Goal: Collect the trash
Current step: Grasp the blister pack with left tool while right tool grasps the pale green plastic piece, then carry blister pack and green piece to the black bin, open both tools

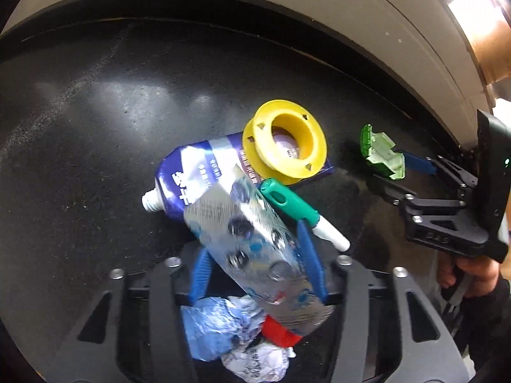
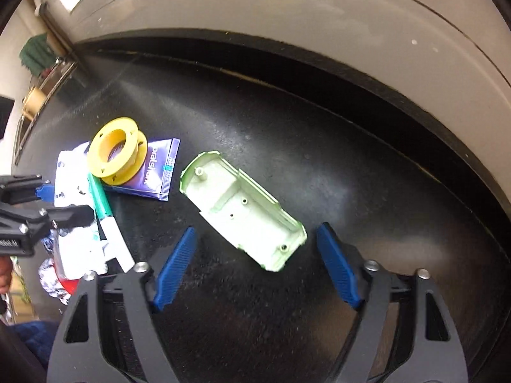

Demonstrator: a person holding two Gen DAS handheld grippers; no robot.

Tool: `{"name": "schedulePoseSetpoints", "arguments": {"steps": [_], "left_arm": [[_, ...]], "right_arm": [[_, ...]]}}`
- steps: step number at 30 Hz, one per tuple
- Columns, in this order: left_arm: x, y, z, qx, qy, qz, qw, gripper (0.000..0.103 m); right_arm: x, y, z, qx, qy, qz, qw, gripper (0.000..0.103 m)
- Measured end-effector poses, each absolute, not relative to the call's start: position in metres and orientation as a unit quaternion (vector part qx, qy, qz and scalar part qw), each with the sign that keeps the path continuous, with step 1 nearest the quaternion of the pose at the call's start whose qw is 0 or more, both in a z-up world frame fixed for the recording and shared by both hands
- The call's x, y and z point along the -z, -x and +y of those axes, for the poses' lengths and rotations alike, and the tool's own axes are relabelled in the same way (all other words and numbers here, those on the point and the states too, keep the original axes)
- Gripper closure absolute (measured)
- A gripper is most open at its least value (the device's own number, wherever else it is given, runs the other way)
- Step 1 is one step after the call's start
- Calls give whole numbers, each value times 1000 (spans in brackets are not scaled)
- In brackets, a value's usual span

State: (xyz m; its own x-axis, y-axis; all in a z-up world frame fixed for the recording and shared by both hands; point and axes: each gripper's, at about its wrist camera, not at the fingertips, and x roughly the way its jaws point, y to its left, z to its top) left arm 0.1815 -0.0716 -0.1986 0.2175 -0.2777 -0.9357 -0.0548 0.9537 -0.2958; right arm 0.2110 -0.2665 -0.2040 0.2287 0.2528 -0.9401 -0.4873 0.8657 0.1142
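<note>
Crinkled foil blister pack (image 1: 255,239) clamped in left jaws; right jaws apart around green plastic shell (image 2: 242,207).

Both wrist views were moderately lit from overhead. Soft white glare patches lay on the glossy black table (image 1: 105,102), left of centre in the left view and at right in the right view. Strong fisheye bending: the table's far edge and the pale floor (image 2: 319,25) curved into arcs, with dark vignette at the corners. An overexposed warm highlight sat top right in the left view. The silver blister pack (image 1: 255,245) was smeared with motion blur; the pale green plastic shell (image 2: 242,210) was nearly washed out. The yellow spool (image 1: 284,143) was sharp. Shadows were faint.
</note>
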Motion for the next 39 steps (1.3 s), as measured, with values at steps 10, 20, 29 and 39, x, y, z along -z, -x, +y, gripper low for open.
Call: {"name": "schedulePoseSetpoints", "arguments": {"steps": [10,20,29,39], "left_arm": [[150,-162,-62,83,126,586,796,74],[101,-110,-50,86,63,547,830,74],[102,-38,-16,67,2,543,837,74],[103,-1,17,64,-12,537,841,74]], "right_arm": [[175,-180,-260,-233,88,559,791,65],[113,-102,-253,-183,42,549,815,65],[77,-38,-216,-166,36,537,827,65],[64,6,-185,-157,36,528,834,65]]}}
